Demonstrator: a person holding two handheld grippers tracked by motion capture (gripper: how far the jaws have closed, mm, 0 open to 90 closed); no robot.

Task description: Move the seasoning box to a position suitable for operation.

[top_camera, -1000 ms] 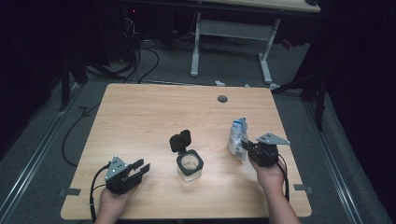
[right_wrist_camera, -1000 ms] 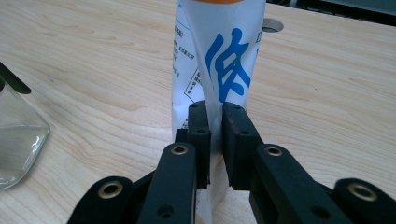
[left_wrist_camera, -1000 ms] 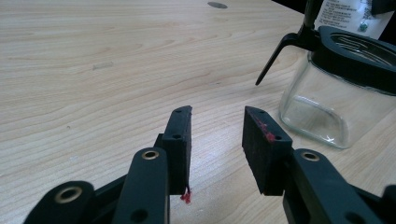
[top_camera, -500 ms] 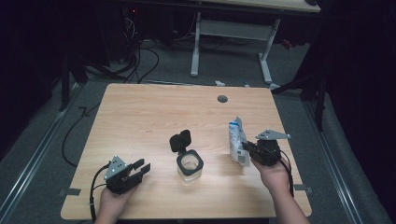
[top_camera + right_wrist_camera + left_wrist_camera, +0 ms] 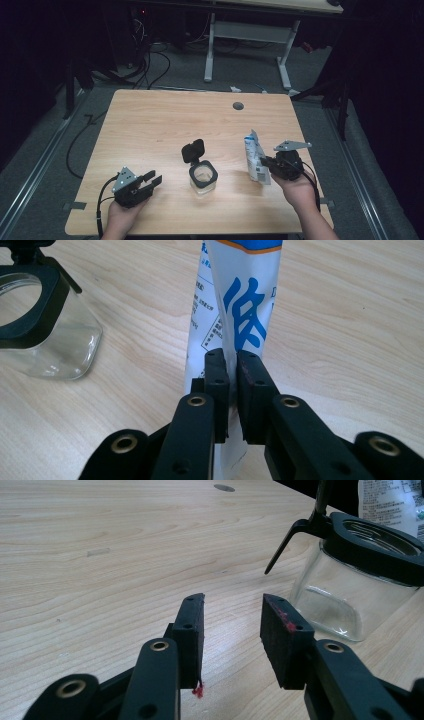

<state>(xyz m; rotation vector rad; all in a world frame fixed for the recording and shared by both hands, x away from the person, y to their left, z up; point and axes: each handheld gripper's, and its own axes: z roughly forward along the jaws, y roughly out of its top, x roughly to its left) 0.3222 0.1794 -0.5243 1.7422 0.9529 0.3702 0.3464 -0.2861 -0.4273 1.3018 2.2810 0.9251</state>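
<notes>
Two claws work the tabletop [image 5: 150,120]: the right claw [image 5: 264,163] pinches a white-and-blue pouch [image 5: 254,160] upright at four o'clock, beside the glass jar [image 5: 204,178]; the left claw [image 5: 152,181] rests spread, empty, at seven o'clock.

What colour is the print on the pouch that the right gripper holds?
Blue characters on a white pouch, with an orange band at its top; the right gripper view shows it best.

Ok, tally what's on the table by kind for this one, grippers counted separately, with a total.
Clear glass jar with black flip lid: 1
White and blue pouch, pinched in the right gripper: 1
Hand-held grippers: 2 (right gripper, and left gripper with nothing between its jaws)
Total: 4
</notes>
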